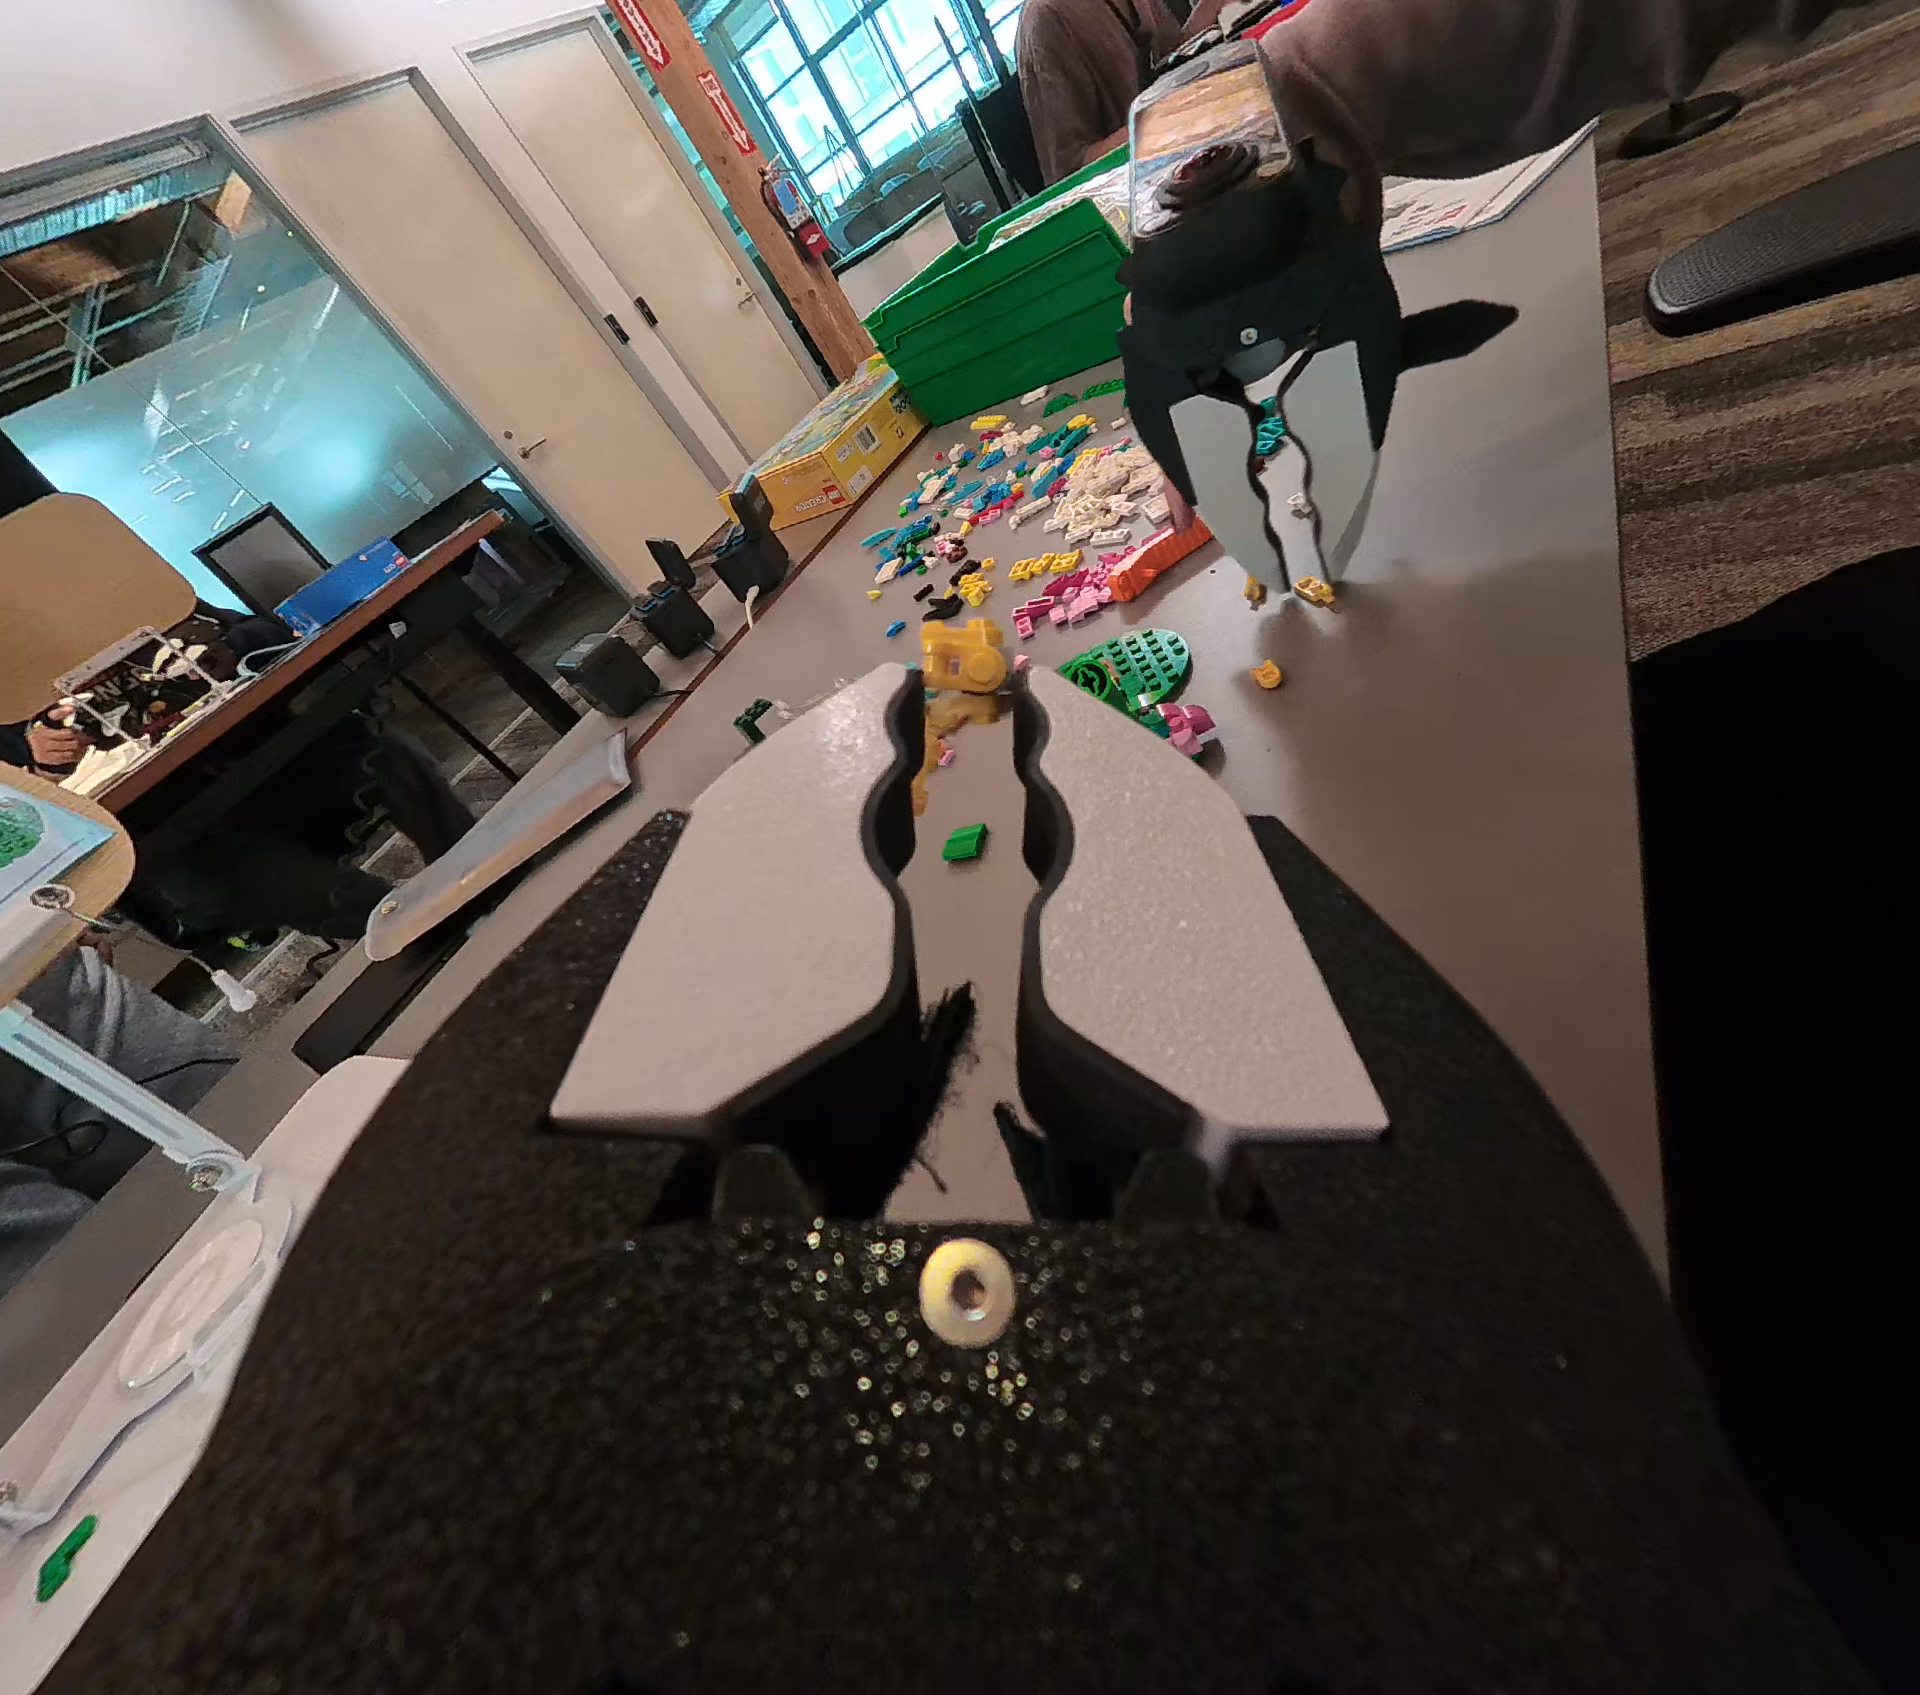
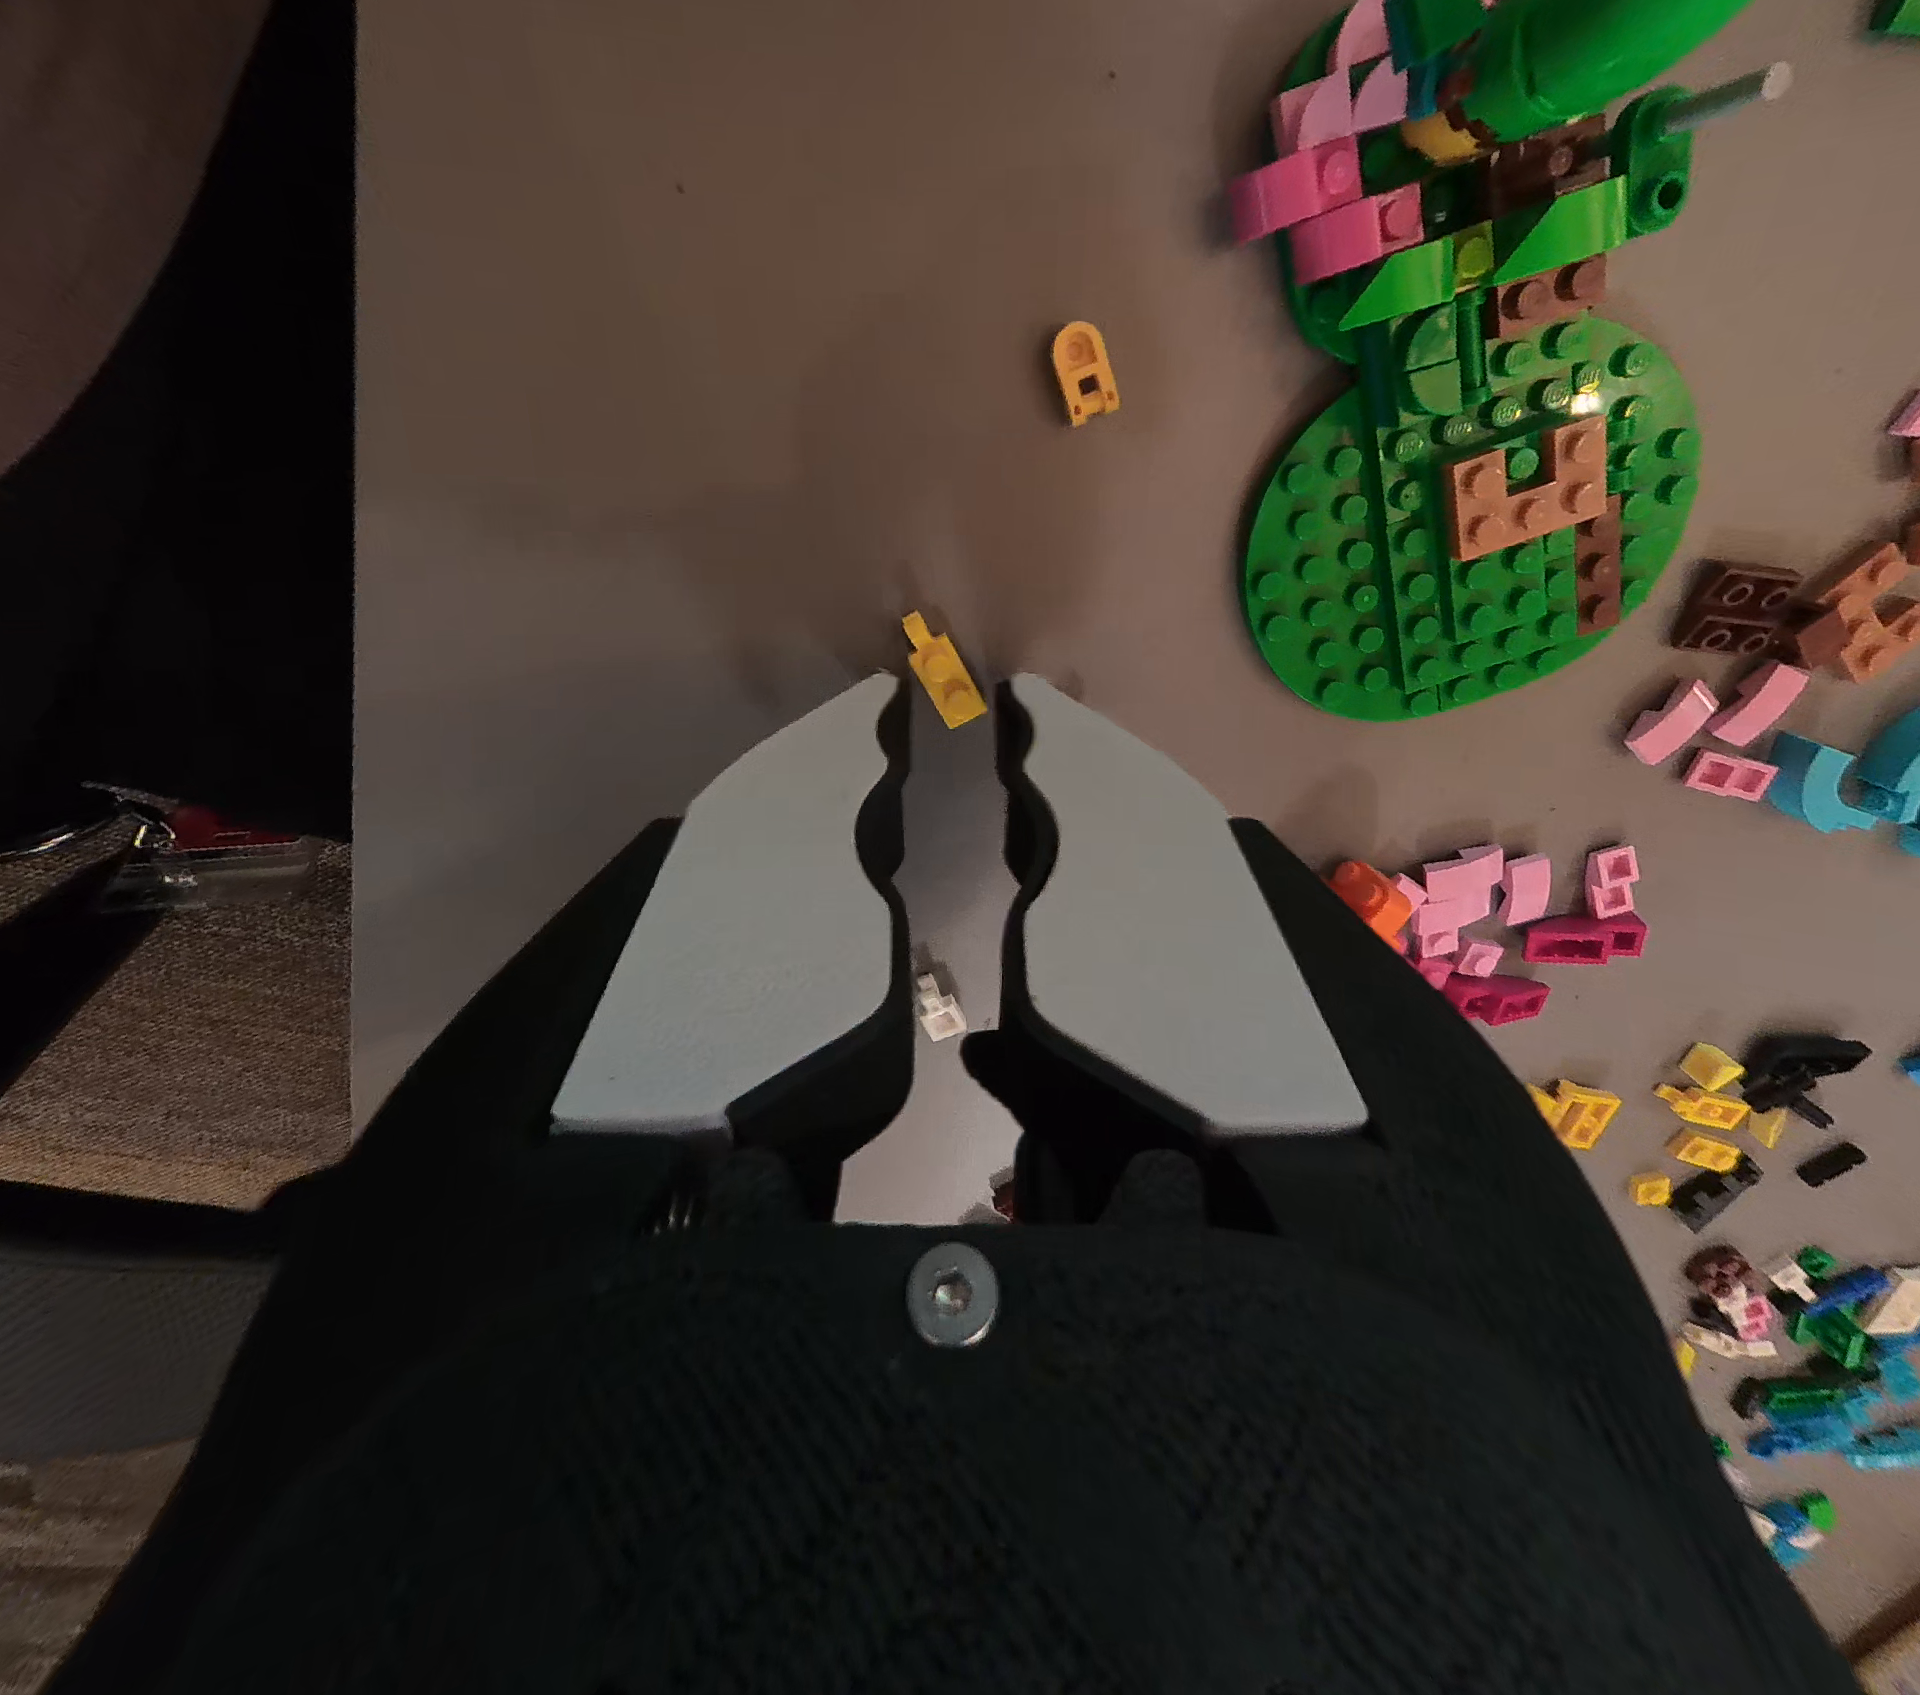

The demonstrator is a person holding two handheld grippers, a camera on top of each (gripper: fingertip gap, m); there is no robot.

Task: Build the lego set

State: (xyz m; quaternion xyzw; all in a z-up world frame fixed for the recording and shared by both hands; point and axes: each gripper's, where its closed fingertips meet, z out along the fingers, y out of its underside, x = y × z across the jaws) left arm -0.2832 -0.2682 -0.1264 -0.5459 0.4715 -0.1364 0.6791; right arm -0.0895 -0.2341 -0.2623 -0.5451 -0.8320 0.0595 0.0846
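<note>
The right tongs (image 2: 948,681) point down at the worktop (image 2: 675,191), narrowly parted around a small yellow piece (image 2: 943,681), seemingly to pick it up. The left tongs (image 1: 966,677) hold a yellow sub-assembly (image 1: 961,656) at their tips, likely awaiting that piece. Just beyond lies a rounded yellow piece (image 2: 1084,375); farther off, the green base build (image 2: 1455,502) and loose bricks (image 1: 1039,492).

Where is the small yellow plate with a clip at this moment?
In the right wrist view, the small yellow plate lies on the grey table between the tips of the right tool, left of the green baseplate build.
</note>
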